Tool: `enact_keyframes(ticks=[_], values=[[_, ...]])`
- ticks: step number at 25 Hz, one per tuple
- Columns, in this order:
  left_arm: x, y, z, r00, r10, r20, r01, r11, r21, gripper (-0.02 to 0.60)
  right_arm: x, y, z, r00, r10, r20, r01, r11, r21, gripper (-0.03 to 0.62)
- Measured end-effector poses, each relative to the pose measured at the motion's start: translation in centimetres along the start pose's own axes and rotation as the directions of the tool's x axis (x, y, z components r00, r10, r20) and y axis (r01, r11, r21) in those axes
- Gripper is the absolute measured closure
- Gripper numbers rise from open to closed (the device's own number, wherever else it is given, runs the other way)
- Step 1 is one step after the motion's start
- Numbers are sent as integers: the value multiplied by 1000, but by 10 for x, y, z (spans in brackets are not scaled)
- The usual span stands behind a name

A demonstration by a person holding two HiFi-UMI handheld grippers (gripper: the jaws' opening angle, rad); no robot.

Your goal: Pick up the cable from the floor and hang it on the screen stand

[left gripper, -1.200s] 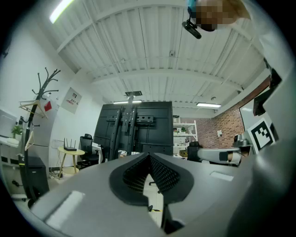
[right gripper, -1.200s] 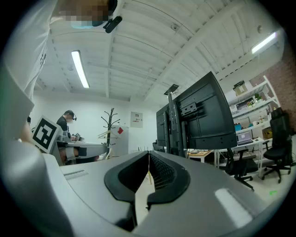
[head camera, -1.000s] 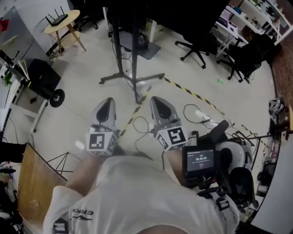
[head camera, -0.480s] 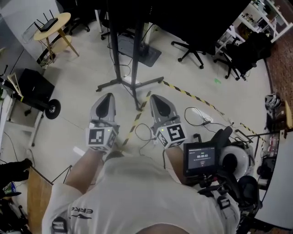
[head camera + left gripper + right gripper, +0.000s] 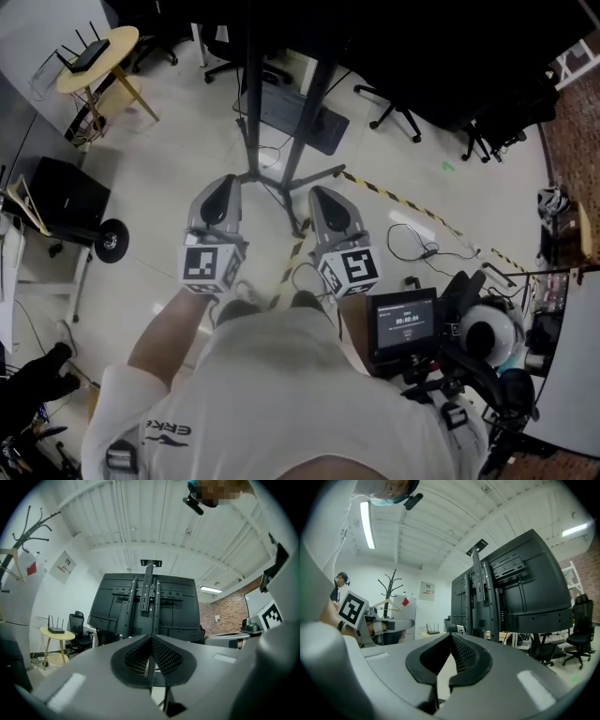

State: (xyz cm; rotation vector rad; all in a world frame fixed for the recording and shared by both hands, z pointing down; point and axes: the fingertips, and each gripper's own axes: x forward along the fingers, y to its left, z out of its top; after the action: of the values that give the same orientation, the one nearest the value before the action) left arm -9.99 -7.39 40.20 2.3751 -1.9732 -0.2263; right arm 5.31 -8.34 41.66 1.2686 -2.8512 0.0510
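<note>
In the head view both forearms reach forward side by side. The left gripper (image 5: 222,187) and right gripper (image 5: 324,195) are held level and parallel, pointing at the foot of the screen stand (image 5: 253,112). The cable (image 5: 412,246) lies in loose loops on the floor to the right of the right gripper, apart from both grippers and just beyond a strip of yellow-black tape (image 5: 389,194). To the left the floor is open as far as a black wheeled case (image 5: 67,190) and a round yellow table (image 5: 94,56). An office chair (image 5: 394,117) stands to the right of the stand.

In the left gripper view the left gripper's (image 5: 151,637) jaws are closed together with nothing between them. The stand's dark back panel fills the middle ahead, and the right gripper's marker cube (image 5: 272,616) shows at the right edge.

In the right gripper view the right gripper's (image 5: 451,634) jaws are likewise pressed together and empty. The stand rises right of centre. A coat rack (image 5: 392,585) stands by the far wall.
</note>
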Motion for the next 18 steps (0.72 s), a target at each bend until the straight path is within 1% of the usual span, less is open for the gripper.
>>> enact_keyframes(ticks=[4,9,12,18], values=[[16,27,1,1000,-2,-1,2,1000,-5,580,27,4,-2,1000,-14,-6,14,1000,3,579],[46,40,-4,1000,0,-7,0,1000,-6,580,53,-16,-6,1000,-26,-5,26,999,19,579],[67,44,-6,1000,8,-6,-8,1000,3,580,71,-30,-10,1000,-13,-6,13,1000,25,579],[102,55,-9,999,49,-15,-49,999,19,580,105,-58,-11,1000,21,-4,-21,999,33,579]])
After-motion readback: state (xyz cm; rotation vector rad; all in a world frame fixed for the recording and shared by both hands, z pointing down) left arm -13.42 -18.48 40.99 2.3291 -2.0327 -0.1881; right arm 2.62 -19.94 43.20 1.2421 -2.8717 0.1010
